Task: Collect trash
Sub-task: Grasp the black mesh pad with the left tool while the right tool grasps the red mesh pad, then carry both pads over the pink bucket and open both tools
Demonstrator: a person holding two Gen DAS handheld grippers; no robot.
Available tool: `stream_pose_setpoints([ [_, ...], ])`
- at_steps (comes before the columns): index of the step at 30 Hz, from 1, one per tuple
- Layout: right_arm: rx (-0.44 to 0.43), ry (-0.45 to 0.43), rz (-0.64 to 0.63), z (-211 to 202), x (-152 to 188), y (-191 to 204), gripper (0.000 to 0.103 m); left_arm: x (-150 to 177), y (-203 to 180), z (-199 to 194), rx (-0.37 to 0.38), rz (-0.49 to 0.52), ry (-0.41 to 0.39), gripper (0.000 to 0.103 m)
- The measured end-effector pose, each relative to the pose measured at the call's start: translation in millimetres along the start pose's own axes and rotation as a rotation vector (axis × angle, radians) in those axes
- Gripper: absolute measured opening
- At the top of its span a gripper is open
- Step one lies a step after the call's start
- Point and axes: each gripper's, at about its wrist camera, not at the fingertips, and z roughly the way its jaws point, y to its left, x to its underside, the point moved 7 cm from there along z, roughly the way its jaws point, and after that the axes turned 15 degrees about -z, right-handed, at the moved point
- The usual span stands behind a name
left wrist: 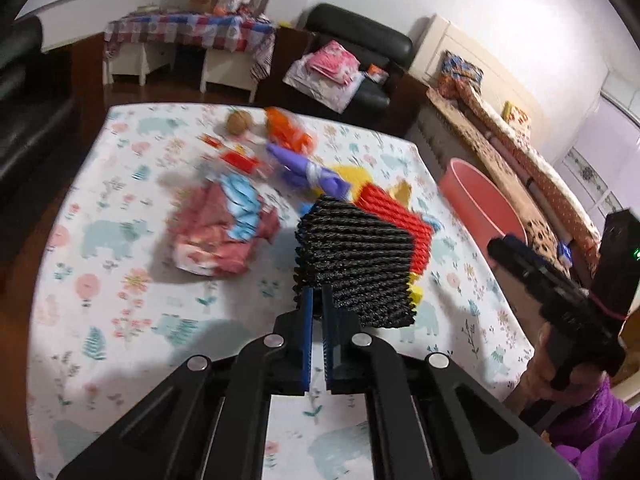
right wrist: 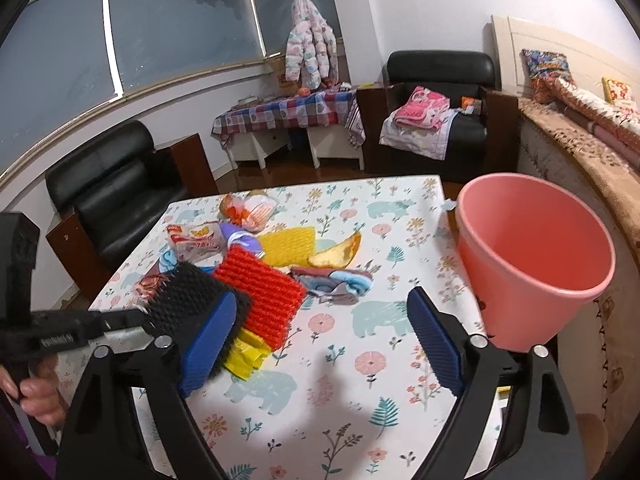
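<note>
Left hand-held gripper [left wrist: 316,296] clamped tight on one edge of the black foam net sleeve [left wrist: 356,264], raised just above the trash heap near the middle of the table [left wrist: 100,320]. Right hand-held gripper [right wrist: 316,340] spread wide with nothing between the pads, hovering over the near edge of the table, beside the pink bucket [right wrist: 532,264] at the right edge. Sleeve likely very light, springy and easily crushed; ribbed mesh offering good purchase, so a thin pinch at the rim enough. Flat and roughly square, held edge-on, ribs running across the view, free end pointing away toward the far side of the table. Red net sleeve [left wrist: 392,220] just behind it, apparently touching, though motion blur leaves that unsure. Yellow sleeve [right wrist: 288,244], purple wrapper [left wrist: 304,168] and crumpled packets left nearer the far edge.
</note>
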Motion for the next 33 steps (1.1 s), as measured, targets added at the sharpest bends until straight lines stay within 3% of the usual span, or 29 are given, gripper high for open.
stream_pose_setpoints([
  [7,-0.151,0.089,0.042,32,3,18,0.064,-15,13,-30,-0.004,-0.026,-0.078,0.003],
  [14,-0.224,0.170,0.108,64,3,23,0.048,-25,16,-41,0.005,-0.035,-0.110,0.003],
  [17,-0.241,0.207,0.129,72,7,23,0.036,-27,15,-43,0.005,-0.038,-0.118,0.003],
  [21,-0.255,0.217,0.141,73,11,24,0.012,-30,12,-41,0.003,-0.041,-0.121,0.003],
  [33,-0.205,0.050,0.121,20,-21,4,0.008,-42,-14,-42,0.018,-0.010,-0.151,0.003],
])
